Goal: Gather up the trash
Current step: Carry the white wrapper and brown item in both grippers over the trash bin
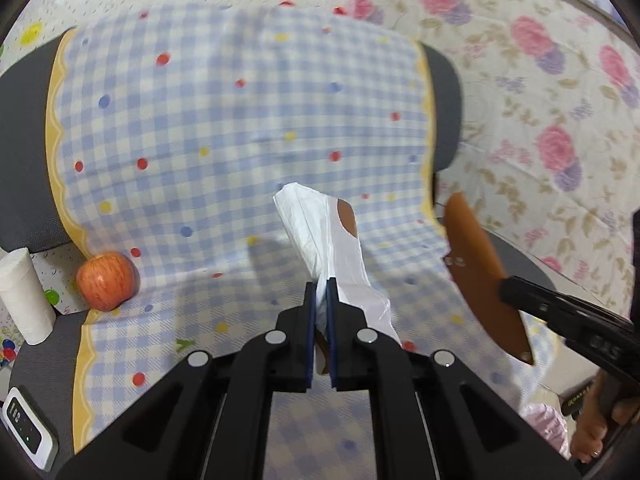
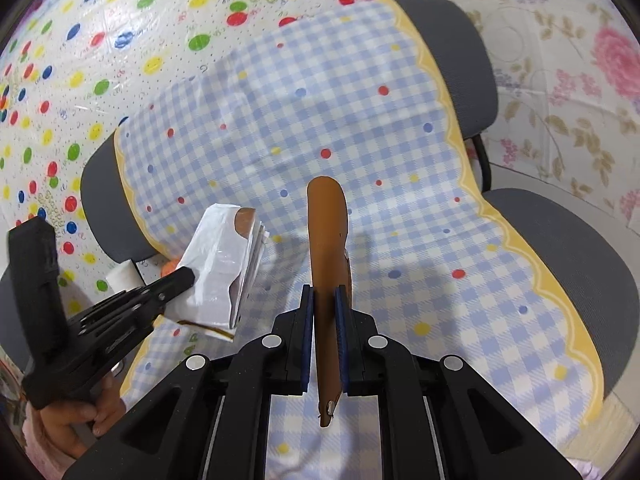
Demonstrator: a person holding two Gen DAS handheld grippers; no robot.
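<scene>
A blue-and-white checked cloth [image 2: 360, 152] with coloured dots and a yellow scalloped border drapes a grey chair [image 2: 452, 44], spread out beyond both tools, with dotted party sheeting [image 2: 100, 60] and a floral sheet [image 1: 540, 92] behind it. The left gripper [image 1: 321, 300] is clamped on a crumpled white plastic bag [image 1: 316, 216], which juts forward from its closed blue pads above the cloth; a brown patch shows near the bag's far end. The right gripper [image 2: 325, 304] is pinched on a flat brown leather-like sheath [image 2: 328, 232] with a rivet near its lower tip, standing edgewise between the pads. Left of the left gripper, an apple [image 1: 106, 280] rests on the cloth's edge, a white paper roll [image 1: 24, 296] just beside it, and a small white device [image 1: 28, 428] nearer the camera.
</scene>
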